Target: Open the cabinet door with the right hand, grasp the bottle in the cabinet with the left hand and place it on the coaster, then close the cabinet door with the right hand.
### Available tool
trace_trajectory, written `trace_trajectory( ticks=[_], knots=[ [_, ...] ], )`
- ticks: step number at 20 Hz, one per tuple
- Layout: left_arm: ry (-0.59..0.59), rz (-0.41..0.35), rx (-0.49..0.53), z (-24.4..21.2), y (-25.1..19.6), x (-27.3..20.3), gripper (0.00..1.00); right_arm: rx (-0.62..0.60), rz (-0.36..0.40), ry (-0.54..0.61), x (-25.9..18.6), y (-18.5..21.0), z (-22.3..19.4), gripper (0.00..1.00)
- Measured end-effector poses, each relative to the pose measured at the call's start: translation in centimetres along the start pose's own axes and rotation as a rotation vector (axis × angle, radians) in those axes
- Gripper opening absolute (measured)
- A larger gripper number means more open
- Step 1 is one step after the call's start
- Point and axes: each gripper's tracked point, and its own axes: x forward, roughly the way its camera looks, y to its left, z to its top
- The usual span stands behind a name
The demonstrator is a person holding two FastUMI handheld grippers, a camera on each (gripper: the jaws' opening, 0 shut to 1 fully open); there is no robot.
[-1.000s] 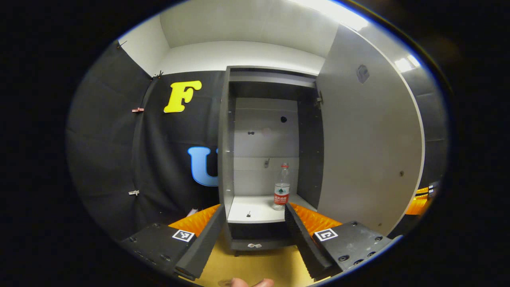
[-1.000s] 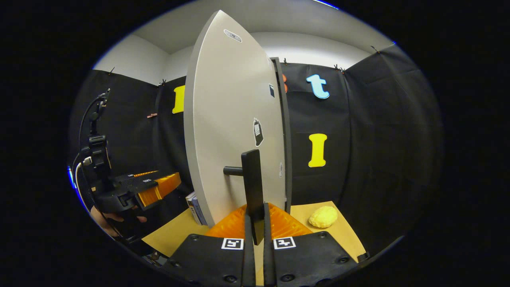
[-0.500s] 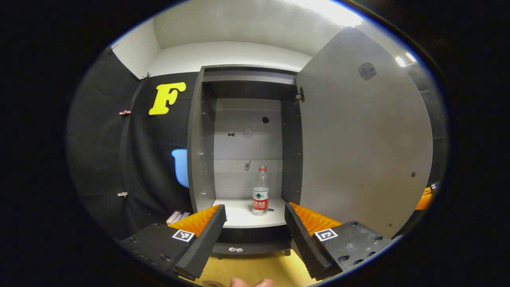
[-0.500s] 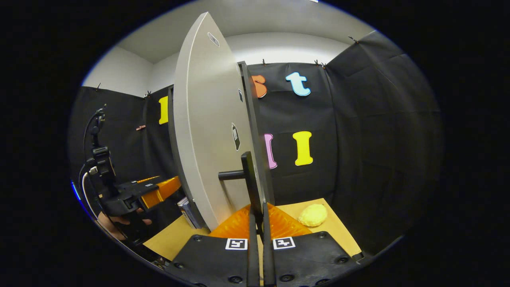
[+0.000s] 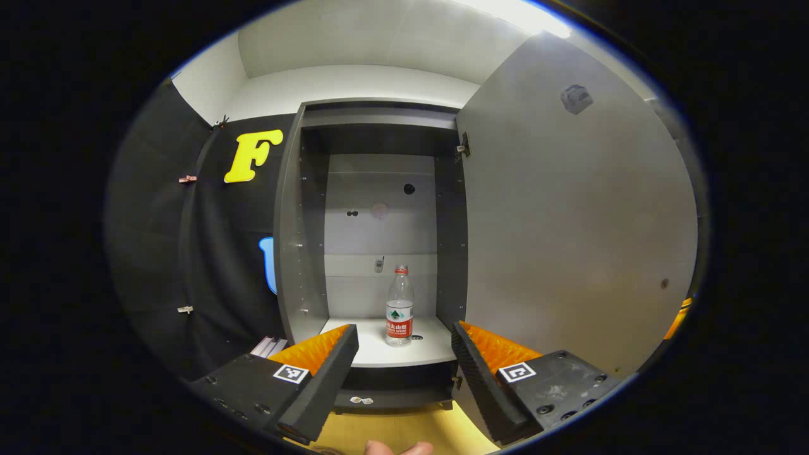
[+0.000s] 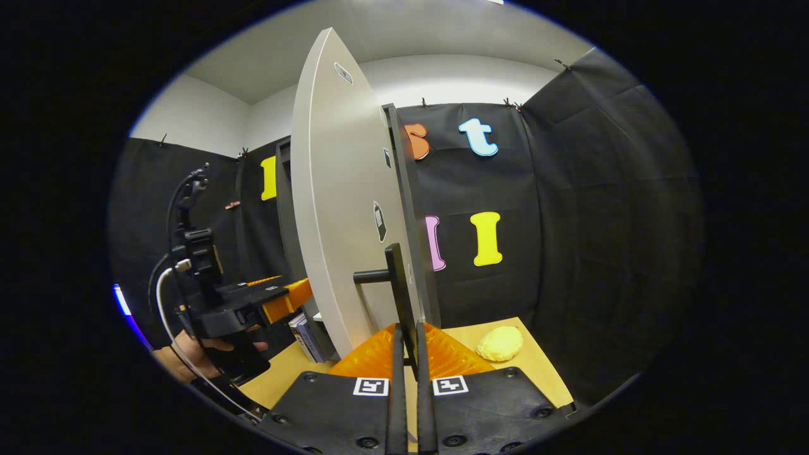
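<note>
Jaws, left gripper (image 5: pixel 404 370): spread wide, holding nothing, facing the open cabinet (image 5: pixel 297 253). Jaws, right gripper (image 6: pixel 405 354): clamped on the handle (image 6: pixel 399 291) of the door (image 6: pixel 344 208), swung open. Bottle (image 5: pixel 399 308): upright on the cabinet shelf (image 5: pixel 360 347), between the left fingers.

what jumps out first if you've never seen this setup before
The tall cabinet door stands swung wide open, its pale panel on the right of the left gripper view, with the right gripper clamped on its dark handle. Inside the cabinet, a lone clear bottle stands upright on the white shelf, framed between the spread fingers of the left gripper. A yellow lumpy object lies on the tabletop behind the door.
</note>
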Motion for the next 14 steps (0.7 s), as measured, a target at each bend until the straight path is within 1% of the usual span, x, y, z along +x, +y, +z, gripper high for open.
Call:
trace_trajectory(
  ticks=[1, 4, 6, 7, 8, 9, 11, 12, 14],
  knots=[
    [-0.002, -0.005, 0.003, 0.0, -0.1, 1.0, 0.94, 0.001, 0.007, 0.001, -0.4, 0.1, 0.0, 0.12],
    [-0.004, -0.015, 0.023, -0.4, -0.2, 4.2, 0.94, -0.034, -0.002, -0.037, -1.3, -1.0, 0.7, 0.11],
    [0.001, -0.018, 0.024, -1.0, -0.1, 6.6, 0.94, -0.032, -0.029, -0.03, -1.5, -2.4, 0.3, 0.12],
    [0.007, -0.022, 0.025, -1.3, -0.1, 8.0, 0.93, -0.027, -0.068, -0.029, -2.2, -3.6, 0.3, 0.18],
    [0.014, -0.027, 0.031, -1.9, -0.1, 9.4, 0.93, -0.018, -0.112, -0.036, -2.8, -5.2, 0.4, 0.37],
    [0.026, -0.034, 0.041, -2.5, -0.3, 10.8, 0.94, -0.011, -0.157, -0.049, -2.6, -6.7, 0.6, 0.36],
    [0.04, -0.043, 0.067, -3.8, -0.4, 13.4, 0.94, -0.002, -0.222, -0.07, -2.4, -8.9, 0.9, 0.79],
    [0.039, -0.044, 0.077, -4.3, -0.5, 14.8, 0.94, -0.002, -0.244, -0.078, -2.2, -9.8, 1.1, 1.0],
    [0.036, -0.029, 0.077, -5.4, -0.4, 17.5, 0.94, -0.023, -0.3, -0.077, -1.8, -11.9, 0.6, 1.0]
  ],
)
